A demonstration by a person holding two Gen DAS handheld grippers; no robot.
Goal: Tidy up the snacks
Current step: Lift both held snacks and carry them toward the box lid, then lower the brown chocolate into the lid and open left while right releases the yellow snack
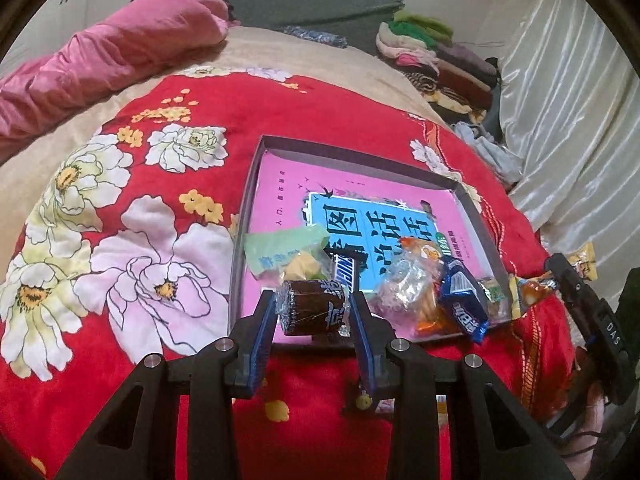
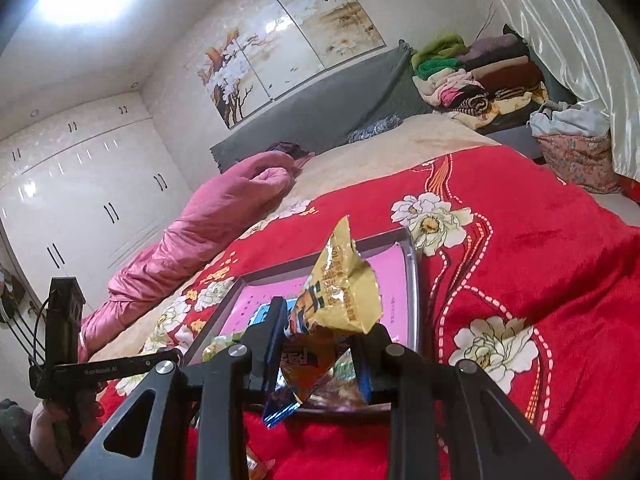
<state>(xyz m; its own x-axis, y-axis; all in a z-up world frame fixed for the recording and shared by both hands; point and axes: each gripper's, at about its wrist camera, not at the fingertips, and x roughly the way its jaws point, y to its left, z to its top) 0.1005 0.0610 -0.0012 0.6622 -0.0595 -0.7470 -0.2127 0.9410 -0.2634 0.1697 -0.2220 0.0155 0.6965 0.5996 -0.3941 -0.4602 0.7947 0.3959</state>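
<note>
A shallow grey box (image 1: 256, 184) with a pink book inside lies on the red flowered bedspread; it also shows in the right wrist view (image 2: 412, 280). My left gripper (image 1: 314, 312) is shut on a brown wrapped candy (image 1: 314, 306) over the box's near edge. In the box lie a green packet (image 1: 280, 248), a Snickers bar (image 1: 346, 270), a clear packet (image 1: 404, 288) and a blue wrapped snack (image 1: 464, 300). My right gripper (image 2: 326, 342) is shut on a gold snack packet (image 2: 336, 292), held above the box's near end. The right gripper's body (image 1: 588, 316) shows at the right edge of the left view.
A yellow-orange snack (image 1: 528, 288) lies on the bedspread just right of the box. A pink quilt (image 1: 100, 64) lies rolled along the bed's left side. Folded clothes (image 2: 476, 76) are stacked at the headboard. White curtains (image 1: 572, 92) hang on the right.
</note>
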